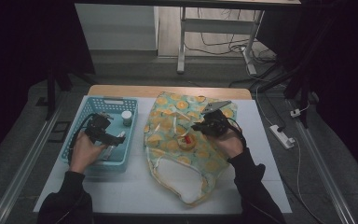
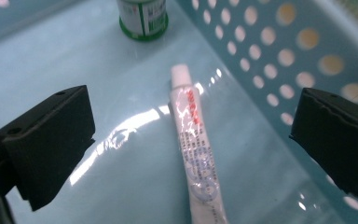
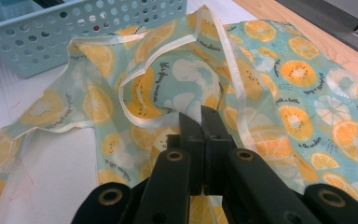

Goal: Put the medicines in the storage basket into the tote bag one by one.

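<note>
From the high view, the left gripper is down inside the blue basket on the left of the table. The right gripper sits over the fruit-print bag, which is spread flat in the middle. A little white bottle stands near the basket's far end, and something small and orange-red lies on the bag, can't tell what it is.

Left gripper view: jaws stand wide apart, one on each side of a white tube lying flat on the basket floor beside the perforated wall. Nothing touches it yet. The tube runs lengthwise between the jaws, so my guess is the hand is lined up to squeeze it across its narrow width, which makes sense with a slippery tube. The green-labelled bottle stands farther off.

Right gripper view: jaws pressed together, apparently pinching the bag fabric near a pale hem. The cloth is tented up around the tips, so I reckon it's holding the bag's mouth open for the tube to go in. The basket is just beyond.
</note>
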A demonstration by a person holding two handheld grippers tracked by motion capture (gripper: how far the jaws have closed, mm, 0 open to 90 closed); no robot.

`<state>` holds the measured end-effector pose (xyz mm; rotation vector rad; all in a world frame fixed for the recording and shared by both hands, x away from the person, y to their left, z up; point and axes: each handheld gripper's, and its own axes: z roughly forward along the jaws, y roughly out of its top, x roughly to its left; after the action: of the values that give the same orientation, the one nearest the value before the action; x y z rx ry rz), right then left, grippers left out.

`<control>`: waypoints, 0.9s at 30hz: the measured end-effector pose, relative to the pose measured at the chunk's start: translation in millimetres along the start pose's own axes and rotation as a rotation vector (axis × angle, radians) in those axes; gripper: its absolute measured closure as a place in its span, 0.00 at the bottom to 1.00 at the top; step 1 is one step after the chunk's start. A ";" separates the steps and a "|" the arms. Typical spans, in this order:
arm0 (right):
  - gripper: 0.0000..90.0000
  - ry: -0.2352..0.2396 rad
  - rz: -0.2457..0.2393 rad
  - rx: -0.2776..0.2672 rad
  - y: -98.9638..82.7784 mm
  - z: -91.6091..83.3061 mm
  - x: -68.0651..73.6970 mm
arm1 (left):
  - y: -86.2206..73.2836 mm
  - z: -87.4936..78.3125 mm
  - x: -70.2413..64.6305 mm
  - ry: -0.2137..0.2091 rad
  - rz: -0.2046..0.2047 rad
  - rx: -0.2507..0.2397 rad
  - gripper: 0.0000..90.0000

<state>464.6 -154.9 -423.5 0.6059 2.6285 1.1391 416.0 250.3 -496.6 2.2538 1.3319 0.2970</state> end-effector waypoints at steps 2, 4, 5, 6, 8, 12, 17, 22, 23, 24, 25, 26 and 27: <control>0.99 0.000 0.000 0.000 0.0 0.4 0.3 | 0.2 4.0 0.1 -0.001 -0.001 0.025 0.00; 0.99 0.001 -0.001 0.003 0.0 0.6 0.5 | 0.3 8.0 -0.2 -0.001 0.002 0.056 0.00; 0.99 0.002 -0.003 0.003 -0.1 0.8 0.4 | 0.3 9.8 -0.5 0.003 0.002 0.072 0.00; 0.99 0.002 -0.003 0.003 -0.1 0.9 0.5 | 0.3 11.6 -0.7 0.007 0.004 0.087 0.00; 0.99 0.003 -0.004 0.003 0.0 1.1 0.7 | 0.4 14.4 -1.3 0.022 0.006 0.113 0.01; 0.99 0.004 -0.004 0.006 -0.1 1.7 1.0 | 0.0 19.2 -3.2 0.050 0.013 0.158 0.06; 0.99 0.006 -0.004 0.009 -0.4 2.2 0.8 | -0.6 21.1 -4.9 0.040 0.020 0.185 0.26; 0.99 0.005 -0.003 0.010 -0.8 2.7 0.6 | -1.0 21.8 -5.0 0.012 0.015 0.195 0.46; 0.99 0.005 -0.003 0.010 -0.8 2.8 0.6 | -1.0 21.6 -5.0 0.008 0.014 0.194 0.47; 0.99 0.005 -0.003 0.010 -0.8 2.9 0.6 | -1.0 21.3 -4.7 -0.001 0.012 0.191 0.51; 0.99 0.005 -0.002 0.011 -0.8 2.9 0.7 | -0.9 21.1 -4.4 -0.004 0.014 0.190 0.55; 0.99 0.005 -0.002 0.011 -0.9 2.9 0.7 | -0.9 21.0 -4.3 -0.006 0.014 0.189 0.56; 0.99 0.005 -0.002 0.011 -0.9 2.9 0.7 | -0.9 20.9 -4.2 -0.007 0.013 0.188 0.58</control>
<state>464.7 -153.2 -426.1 0.6030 2.6406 1.1275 422.1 240.6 -514.5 2.4158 1.3932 0.1744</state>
